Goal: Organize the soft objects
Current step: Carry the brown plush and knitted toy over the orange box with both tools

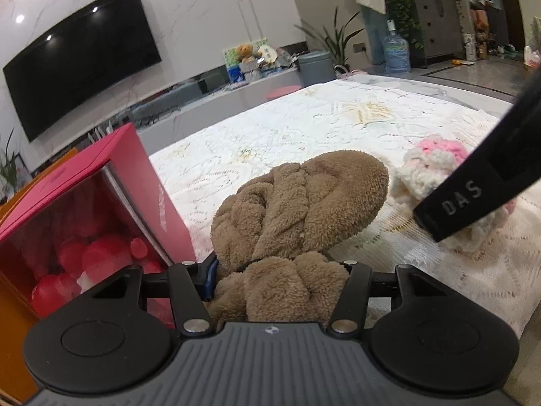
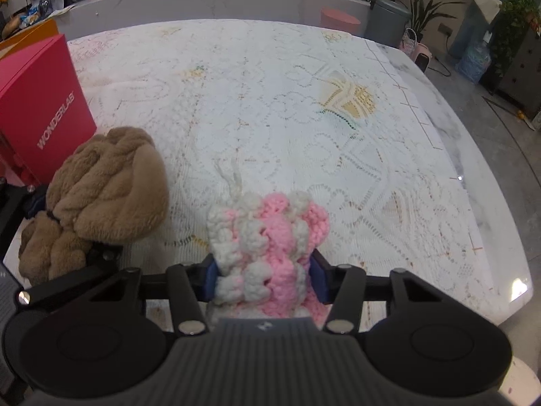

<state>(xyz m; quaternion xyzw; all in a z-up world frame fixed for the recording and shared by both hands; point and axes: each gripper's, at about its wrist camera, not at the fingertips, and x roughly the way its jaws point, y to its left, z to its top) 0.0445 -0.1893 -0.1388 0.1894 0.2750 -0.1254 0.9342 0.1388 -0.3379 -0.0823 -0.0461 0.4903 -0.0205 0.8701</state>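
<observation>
A brown fleece bundle [image 1: 304,196] lies on the lace-covered table [image 1: 304,118], and its near end is pinched between the jaws of my left gripper [image 1: 280,280], which is shut on it. To its right lies a pink and white knitted piece [image 1: 429,165], partly hidden by a black finger [image 1: 463,199] of the right gripper. In the right wrist view my right gripper [image 2: 265,279] has both blue pads pressed into the knitted piece [image 2: 270,233], with two white yarn tails pointing away. The brown bundle [image 2: 108,189] and the left gripper [image 2: 64,230] sit at the left.
A red box [image 1: 145,176] stands open at the table's left, with red rounded items [image 1: 84,257] inside; its side [image 2: 44,108] reads WONDERLAB. An orange box [image 2: 30,34] is behind it. The lace cloth [image 2: 270,101] stretches ahead; the table edge [image 2: 480,169] curves at the right.
</observation>
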